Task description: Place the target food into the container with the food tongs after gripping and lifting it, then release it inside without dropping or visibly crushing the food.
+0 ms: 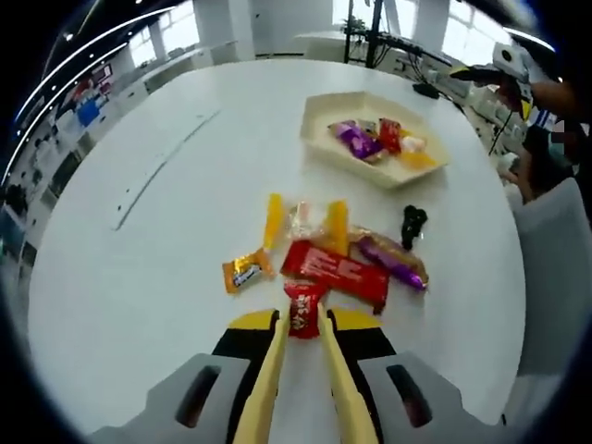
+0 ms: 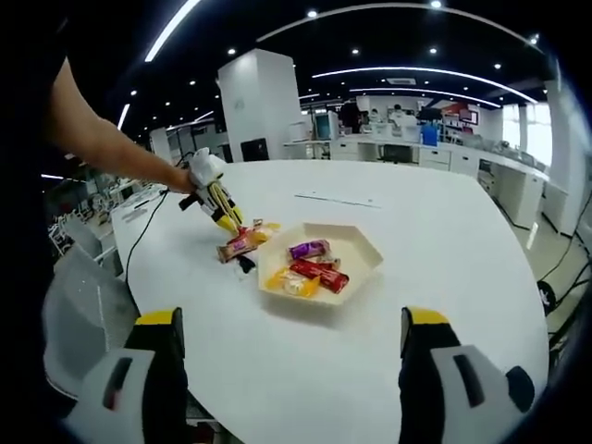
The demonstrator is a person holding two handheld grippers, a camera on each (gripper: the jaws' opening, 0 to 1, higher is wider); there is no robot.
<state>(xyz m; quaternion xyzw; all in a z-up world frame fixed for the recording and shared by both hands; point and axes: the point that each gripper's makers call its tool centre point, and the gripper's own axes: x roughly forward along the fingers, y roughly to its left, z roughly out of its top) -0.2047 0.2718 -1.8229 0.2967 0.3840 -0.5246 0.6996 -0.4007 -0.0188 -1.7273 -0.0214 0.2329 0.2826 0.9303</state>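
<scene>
We see the left gripper (image 1: pixel 302 326) low over the table (image 1: pixel 166 240), tongs pinching a red candy (image 1: pixel 303 311); the right gripper (image 2: pixel 291 347) hangs wide apart.

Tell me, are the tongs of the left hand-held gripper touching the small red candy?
Touching. In the left gripper view, the small red candy sits pinched between the yellow tongs of the left hand-held gripper.
</scene>
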